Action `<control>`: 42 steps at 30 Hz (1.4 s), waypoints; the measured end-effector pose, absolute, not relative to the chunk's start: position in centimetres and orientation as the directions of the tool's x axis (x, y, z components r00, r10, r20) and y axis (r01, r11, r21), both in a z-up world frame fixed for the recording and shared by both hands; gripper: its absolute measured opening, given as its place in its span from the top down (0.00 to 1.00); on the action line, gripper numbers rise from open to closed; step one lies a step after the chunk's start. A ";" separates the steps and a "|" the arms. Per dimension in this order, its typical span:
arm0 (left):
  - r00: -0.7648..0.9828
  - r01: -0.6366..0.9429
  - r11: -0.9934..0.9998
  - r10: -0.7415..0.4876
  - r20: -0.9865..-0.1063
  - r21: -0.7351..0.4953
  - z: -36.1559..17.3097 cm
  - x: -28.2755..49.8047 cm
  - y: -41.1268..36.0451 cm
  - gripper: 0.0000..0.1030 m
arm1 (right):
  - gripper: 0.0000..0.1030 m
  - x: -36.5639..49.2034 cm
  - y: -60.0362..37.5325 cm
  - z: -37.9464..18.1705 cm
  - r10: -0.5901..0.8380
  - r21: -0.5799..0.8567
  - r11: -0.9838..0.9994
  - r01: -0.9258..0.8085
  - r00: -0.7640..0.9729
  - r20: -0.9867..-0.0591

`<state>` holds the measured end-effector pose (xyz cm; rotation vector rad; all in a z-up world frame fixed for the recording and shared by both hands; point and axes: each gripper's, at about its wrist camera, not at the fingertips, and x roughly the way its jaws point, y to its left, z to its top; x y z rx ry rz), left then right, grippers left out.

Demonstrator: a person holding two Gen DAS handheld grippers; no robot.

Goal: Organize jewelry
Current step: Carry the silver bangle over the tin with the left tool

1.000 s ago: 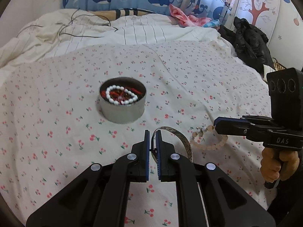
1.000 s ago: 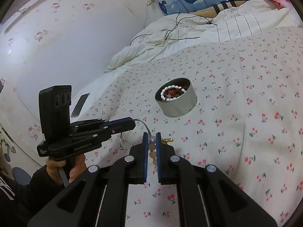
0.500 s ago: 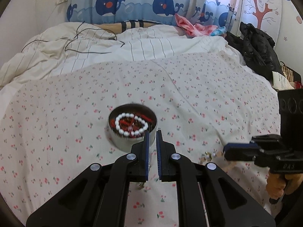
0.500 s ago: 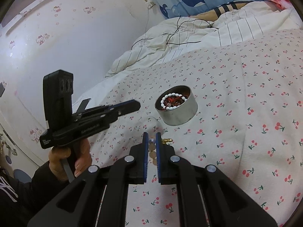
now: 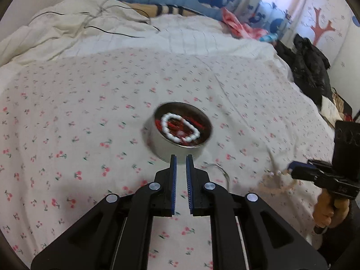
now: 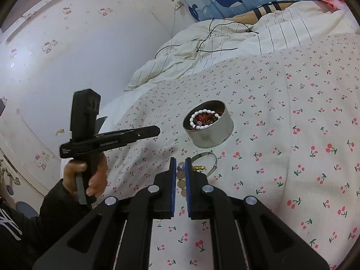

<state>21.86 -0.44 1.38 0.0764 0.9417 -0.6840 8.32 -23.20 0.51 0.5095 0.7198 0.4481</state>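
Observation:
A round metal tin (image 5: pixel 171 150) (image 6: pixel 211 135) stands on the cherry-print sheet, with a white bead bracelet (image 5: pixel 180 130) and red pieces inside. Beside the tin, on its near side, a silver bangle (image 5: pixel 222 172) (image 6: pixel 212 157) lies on the sheet. My left gripper (image 5: pixel 180 157) (image 6: pixel 157 131) hovers raised on the near side of the tin, shut, nothing between its fingers. My right gripper (image 6: pixel 180 159) (image 5: pixel 290 171) stays low over the sheet, shut on a peach bead bracelet (image 6: pixel 180 178) (image 5: pixel 273 183) whose loop trails onto the bed.
A rumpled striped duvet (image 6: pixel 225 45) with a black cable on it covers the far end of the bed. Black clothing (image 5: pixel 308 67) is heaped at the bed's right edge. A dark phone (image 6: pixel 101 121) lies by the wall side.
The left gripper held the silver bangle a second ago; it now lies on the sheet by the tin. The left gripper has risen and swung aside. The right gripper has kept still.

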 end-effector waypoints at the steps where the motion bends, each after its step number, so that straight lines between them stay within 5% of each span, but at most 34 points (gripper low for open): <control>1: 0.372 0.569 0.782 -0.520 -0.769 -0.254 1.1 22.1 -0.5 0.92 | 0.92 8.4 -23.2 0.4 0.547 0.579 0.789 -0.208 0.668 -0.505; 4: 0.291 0.632 0.729 -0.539 -0.790 -0.264 -0.3 21.1 -2.2 0.83 | 0.92 8.3 -23.2 0.4 0.546 0.579 0.789 -0.206 0.668 -0.506; 6: 0.285 0.661 0.716 -0.516 -0.808 -0.224 -1.5 20.3 -3.8 0.51 | 0.92 8.2 -23.2 0.6 0.546 0.579 0.788 -0.207 0.670 -0.503; 10: 0.307 0.675 0.725 -0.442 -0.843 -0.134 -4.4 19.7 -7.1 0.39 | 0.92 8.1 -23.3 0.8 0.546 0.580 0.787 -0.210 0.675 -0.496; 11: 0.310 0.673 0.730 -0.423 -0.852 -0.118 -5.0 19.6 -7.5 0.39 | 0.92 8.1 -23.4 0.8 0.546 0.581 0.786 -0.211 0.676 -0.494; 13: 0.310 0.670 0.737 -0.382 -0.871 -0.085 -6.4 19.3 -8.4 0.60 | 0.92 8.1 -23.4 0.9 0.546 0.582 0.786 -0.212 0.678 -0.491; 15: 0.314 0.672 0.739 -0.357 -0.880 -0.060 -6.3 19.1 -8.5 0.97 | 0.92 8.0 -23.6 1.0 0.547 0.584 0.784 -0.212 0.681 -0.486; 23: 0.378 0.647 0.749 -0.479 -0.792 -0.144 -0.1 19.0 -5.3 0.97 | 0.92 7.8 -24.3 1.7 0.544 0.596 0.775 -0.210 0.701 -0.462; 39: 0.458 0.558 0.830 -0.289 -0.841 0.019 -0.8 28.0 -8.7 0.96 | 0.92 7.7 -24.6 1.5 0.548 0.609 0.767 -0.204 0.701 -0.455; 42: 0.457 0.556 0.828 -0.239 -0.857 0.066 -1.5 28.5 -9.4 0.90 | 0.92 7.8 -24.6 1.5 0.549 0.611 0.765 -0.203 0.701 -0.455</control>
